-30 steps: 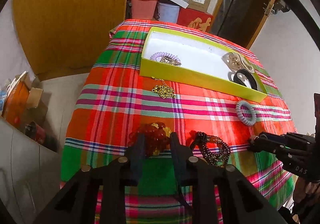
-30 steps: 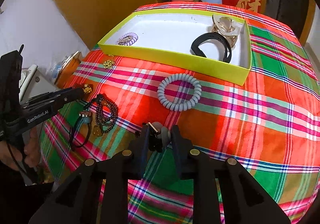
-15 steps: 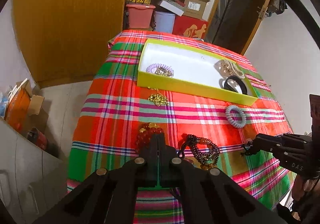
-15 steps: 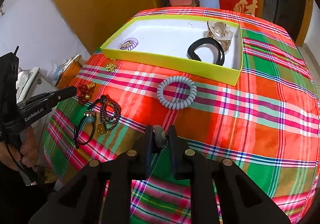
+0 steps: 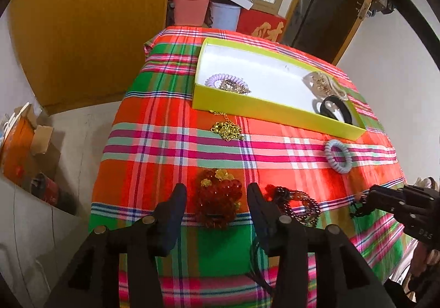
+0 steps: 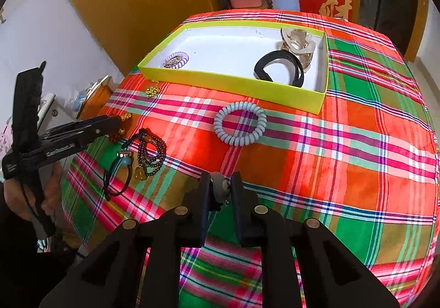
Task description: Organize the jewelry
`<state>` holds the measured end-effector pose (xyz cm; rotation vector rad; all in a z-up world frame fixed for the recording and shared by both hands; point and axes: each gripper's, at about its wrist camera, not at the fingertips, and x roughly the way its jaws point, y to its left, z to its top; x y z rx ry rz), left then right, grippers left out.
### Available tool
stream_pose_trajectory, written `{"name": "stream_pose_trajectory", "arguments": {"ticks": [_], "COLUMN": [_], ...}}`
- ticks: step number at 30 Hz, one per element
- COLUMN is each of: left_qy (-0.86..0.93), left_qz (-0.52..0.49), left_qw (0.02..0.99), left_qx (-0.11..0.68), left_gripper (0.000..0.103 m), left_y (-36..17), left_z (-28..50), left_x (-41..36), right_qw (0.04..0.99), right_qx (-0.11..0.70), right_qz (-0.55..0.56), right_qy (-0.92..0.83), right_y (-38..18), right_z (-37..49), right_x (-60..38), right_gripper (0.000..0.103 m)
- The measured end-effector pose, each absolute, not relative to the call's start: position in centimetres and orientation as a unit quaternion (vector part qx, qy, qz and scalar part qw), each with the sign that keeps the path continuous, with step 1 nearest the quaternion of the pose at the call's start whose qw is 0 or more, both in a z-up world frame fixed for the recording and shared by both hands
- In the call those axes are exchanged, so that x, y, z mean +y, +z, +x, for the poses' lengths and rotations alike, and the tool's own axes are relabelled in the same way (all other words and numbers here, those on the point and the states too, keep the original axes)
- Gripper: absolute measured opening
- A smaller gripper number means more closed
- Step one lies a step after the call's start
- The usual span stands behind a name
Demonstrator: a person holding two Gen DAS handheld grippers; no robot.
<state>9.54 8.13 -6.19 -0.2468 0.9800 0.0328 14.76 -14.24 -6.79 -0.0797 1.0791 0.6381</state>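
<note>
A red bead bracelet [image 5: 220, 202] with gold beads lies on the plaid cloth. My left gripper [image 5: 216, 192] straddles it, jaws opening, pads clear of the beads. My right gripper [image 6: 220, 179] is shut on a small grey ornament [image 6: 218, 184] with a dark cord, near the table's front edge. It also shows at the right of the left wrist view, right gripper [image 5: 363, 198]. The yellow box [image 5: 275, 113] at the back holds a purple spiral tie [image 5: 225, 82], a clear hair claw [image 5: 321, 82] and a black band [image 5: 337, 110].
Loose on the cloth are a gold chain [image 5: 228, 129], a grey-blue spiral tie [image 6: 240, 123], a dark bead bracelet [image 6: 152, 154] and a black tie with a blue bead [image 6: 118, 170]. Tubs and cartons [image 5: 192, 8] stand behind the table. The table edge drops off at the left.
The left jaws went from part open to shut with nothing in them, then spread wide on either side of the red bracelet. The right jaws narrowed onto the grey ornament.
</note>
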Motion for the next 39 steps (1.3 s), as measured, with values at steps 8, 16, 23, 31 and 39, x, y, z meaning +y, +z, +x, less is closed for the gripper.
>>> {"name": "stream_pose_trajectory", "arguments": {"ticks": [8,16,23,31,39], "left_qy": [0.026,0.024,0.024,0.015,-0.001], "left_qz": [-0.096,-0.097,-0.101,-0.096,-0.094], "left_qw": [0.876,0.882,0.883,0.895,0.907], "left_qx": [0.471,0.460,0.457,0.434,0.411], "left_gripper": [0.038,0.019,0.019,0.018,0.018], "left_y": [-7.0,-6.1,-5.8,-3.4,-0.7], "left_z": [10.3,9.8,9.3,8.3,8.5], "left_x": [7.4,7.3,7.2,6.6,5.7], "right_qw": [0.810,0.814,0.817,0.822,0.833], "right_qx": [0.505,0.497,0.491,0.484,0.466], "right_qz": [-0.037,-0.036,-0.035,-0.034,-0.034], "right_qy": [0.298,0.297,0.299,0.299,0.296], "right_y": [-6.8,-6.1,-5.5,-4.9,-3.4], "right_z": [14.8,14.8,14.4,14.3,15.3], "right_x": [-14.3,-14.4,-14.5,-14.7,-14.8], "right_gripper": [0.015,0.015,0.015,0.015,0.015]}}
